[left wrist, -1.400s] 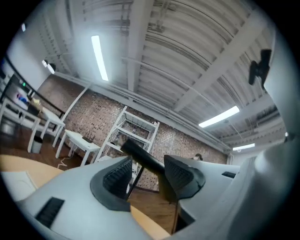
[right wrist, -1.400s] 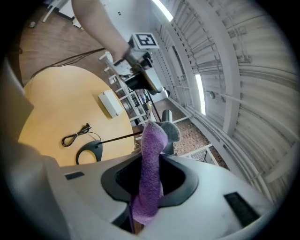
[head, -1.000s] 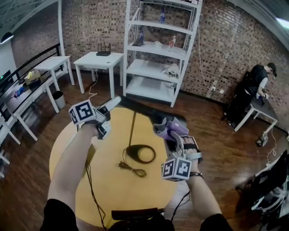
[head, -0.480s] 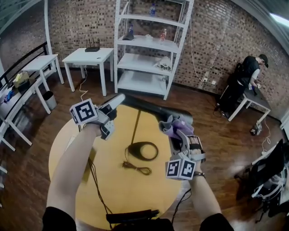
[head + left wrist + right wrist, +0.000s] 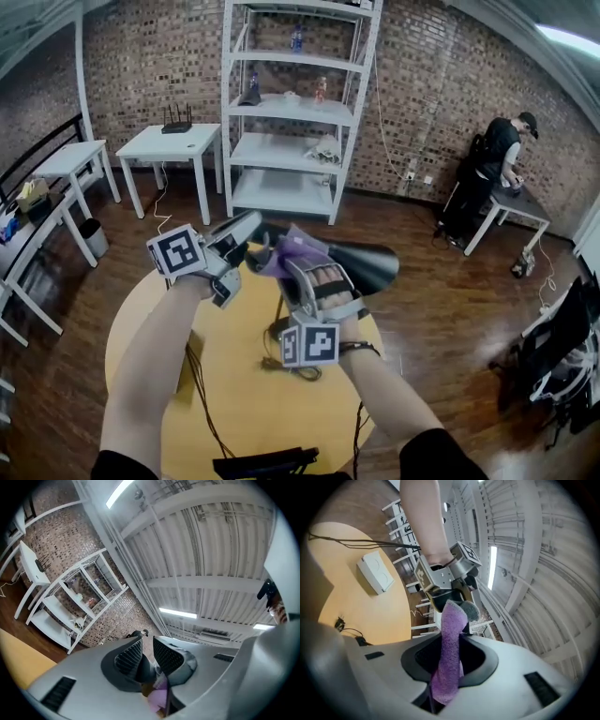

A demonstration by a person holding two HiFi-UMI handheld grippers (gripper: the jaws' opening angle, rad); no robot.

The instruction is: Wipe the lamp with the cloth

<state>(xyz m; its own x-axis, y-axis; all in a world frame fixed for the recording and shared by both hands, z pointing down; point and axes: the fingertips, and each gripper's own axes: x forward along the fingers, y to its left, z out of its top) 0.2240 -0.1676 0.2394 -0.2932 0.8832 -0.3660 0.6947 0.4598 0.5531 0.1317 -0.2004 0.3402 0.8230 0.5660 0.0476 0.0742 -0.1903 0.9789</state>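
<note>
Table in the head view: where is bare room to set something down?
Bare patches: the table between the left forearm and the right forearm, nearer than the coiled cable; and a strip along its left rim, outside the left forearm. Crowded: the far middle, where the lamp and the cloth bunch together.

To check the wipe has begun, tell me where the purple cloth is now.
Head view, centre: the purple cloth is clamped in the right gripper, beside the left end of the black lamp, above the yellow table.
</note>
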